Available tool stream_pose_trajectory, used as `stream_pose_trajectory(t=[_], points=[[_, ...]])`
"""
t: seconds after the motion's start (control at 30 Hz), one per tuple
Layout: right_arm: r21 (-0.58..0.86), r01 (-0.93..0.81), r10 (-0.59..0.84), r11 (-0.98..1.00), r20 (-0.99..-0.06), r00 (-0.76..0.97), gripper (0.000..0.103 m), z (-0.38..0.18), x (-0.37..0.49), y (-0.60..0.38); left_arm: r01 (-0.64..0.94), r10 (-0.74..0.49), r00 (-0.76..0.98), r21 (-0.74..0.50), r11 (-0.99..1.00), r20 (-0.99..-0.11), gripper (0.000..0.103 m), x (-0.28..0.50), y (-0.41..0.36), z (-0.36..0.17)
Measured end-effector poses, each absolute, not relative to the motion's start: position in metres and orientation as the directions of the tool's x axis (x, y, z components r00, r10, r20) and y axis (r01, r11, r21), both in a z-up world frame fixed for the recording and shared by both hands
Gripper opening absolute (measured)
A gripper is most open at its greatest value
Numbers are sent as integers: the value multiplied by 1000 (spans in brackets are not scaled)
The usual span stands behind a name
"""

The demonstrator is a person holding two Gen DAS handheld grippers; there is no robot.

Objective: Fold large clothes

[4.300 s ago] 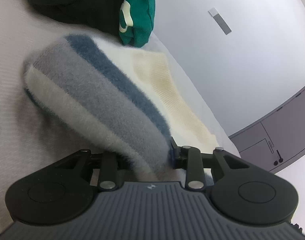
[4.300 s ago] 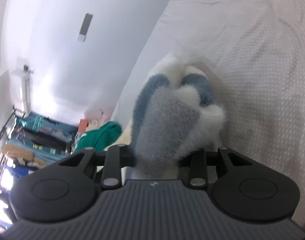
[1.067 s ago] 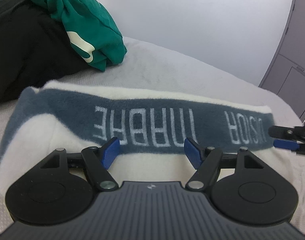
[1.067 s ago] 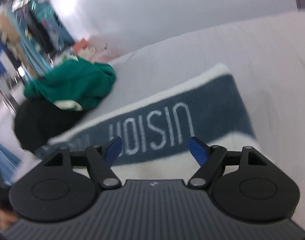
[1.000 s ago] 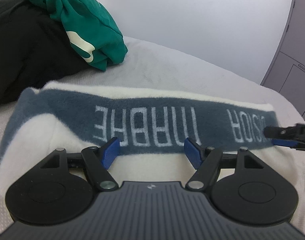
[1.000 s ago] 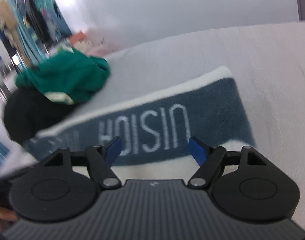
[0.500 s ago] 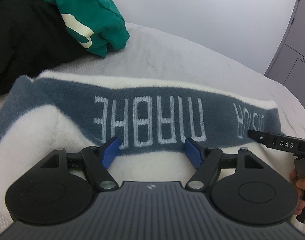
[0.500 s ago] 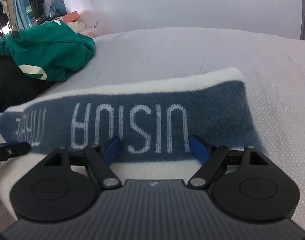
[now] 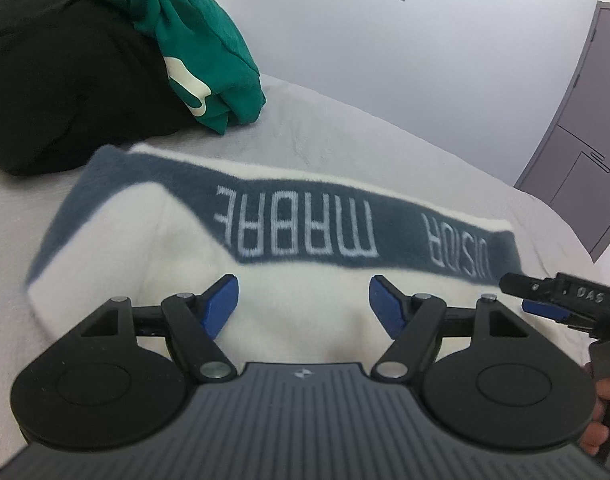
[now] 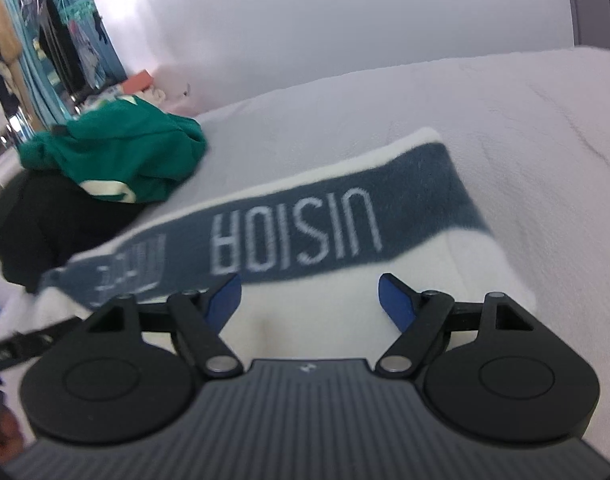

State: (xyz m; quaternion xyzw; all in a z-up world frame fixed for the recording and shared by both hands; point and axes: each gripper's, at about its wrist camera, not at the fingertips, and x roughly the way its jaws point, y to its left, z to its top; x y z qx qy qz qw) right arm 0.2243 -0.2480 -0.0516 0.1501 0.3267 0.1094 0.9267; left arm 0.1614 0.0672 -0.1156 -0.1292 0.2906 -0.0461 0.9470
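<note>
A folded cream sweater [image 9: 297, 320] with a blue-grey band and white letters lies flat on the bed. My left gripper [image 9: 303, 300] hovers open over its cream near part, nothing between the blue pads [image 9: 221, 300]. My right gripper [image 10: 309, 296] is open in the same way over the sweater's [image 10: 325, 288] right end. In the left wrist view the right gripper [image 9: 525, 294] shows side-on at the sweater's right edge, held by a hand [image 9: 609, 392]. The left gripper's finger [image 10: 13, 344] pokes in at the left edge of the right wrist view.
A crumpled green garment [image 9: 201, 48] lies on a black one [image 9: 65, 92] at the bed's far left, just beyond the sweater. The pale bed cover [image 10: 525, 140] stretches to the right. A grey door [image 9: 585, 160] stands behind, and hanging clothes [image 10: 45, 60] are at far left.
Four seconds ago both grippers were shut on the bunched sweater; now it lies folded on the bed and both are open. In the last half second both drew back from the band.
</note>
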Motion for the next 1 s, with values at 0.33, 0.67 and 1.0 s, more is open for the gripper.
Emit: stream_pose_trajectory(t=[0.33, 0.67, 1.0], points=[[604, -94, 509, 792, -566, 649, 79, -68, 180, -244, -23, -188, 818, -358, 934, -543, 82, 115, 63, -119], [776, 89, 616, 625, -559, 555, 103, -113, 201, -245, -116, -213, 779, -470, 875, -589, 90, 122, 77, -137], [874, 264, 562, 409, -468, 682, 103, -139, 230, -270, -236, -357, 738, -714, 659, -573, 91, 135, 114, -171]])
